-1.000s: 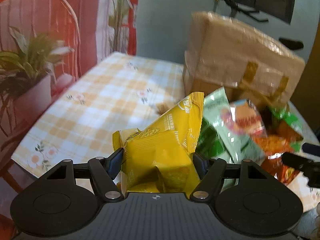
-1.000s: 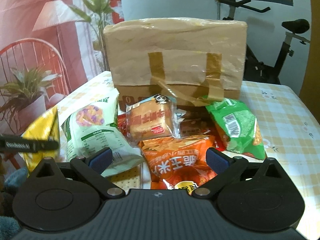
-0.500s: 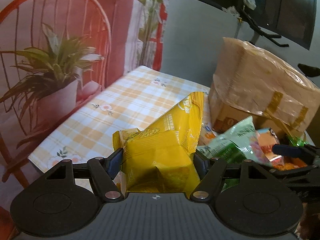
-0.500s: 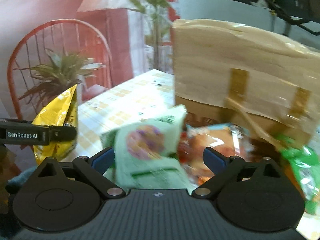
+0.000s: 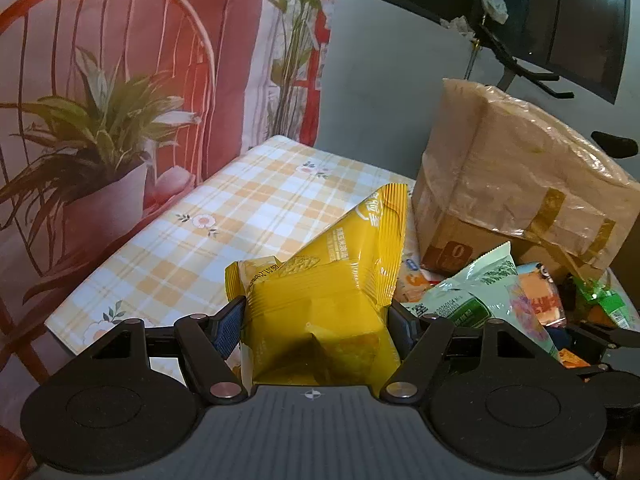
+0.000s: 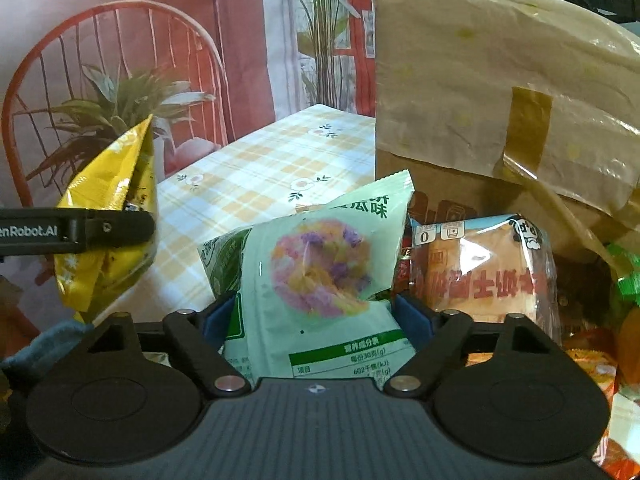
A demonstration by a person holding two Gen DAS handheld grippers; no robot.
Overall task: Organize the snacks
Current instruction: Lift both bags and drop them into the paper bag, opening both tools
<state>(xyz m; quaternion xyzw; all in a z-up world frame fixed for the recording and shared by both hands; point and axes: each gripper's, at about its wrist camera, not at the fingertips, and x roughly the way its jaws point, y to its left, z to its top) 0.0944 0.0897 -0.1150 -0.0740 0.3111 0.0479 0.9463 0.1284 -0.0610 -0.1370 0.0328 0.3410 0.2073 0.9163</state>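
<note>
My left gripper [image 5: 316,324] is shut on a yellow snack bag [image 5: 332,292] and holds it above the near left part of the checked table [image 5: 224,224]. The same yellow bag [image 6: 108,224] shows at the left of the right wrist view, with a left finger across it. My right gripper [image 6: 318,312] is shut on a pale green snack bag [image 6: 320,272] with a pink and purple picture. That green bag also shows in the left wrist view [image 5: 480,292]. Behind it lie an orange bread packet [image 6: 484,268] and more snack bags.
A large cardboard box wrapped in plastic and tape [image 6: 500,92] stands at the back right on the table [image 6: 260,168]. A wall hanging with a red chair and a potted plant [image 5: 100,128] is at the left, past the table edge. An exercise bike [image 5: 516,60] stands behind.
My right gripper has closed on the pale green bag and lifted it toward the left. My left gripper has kept the yellow bag and moved left and back from the pile.
</note>
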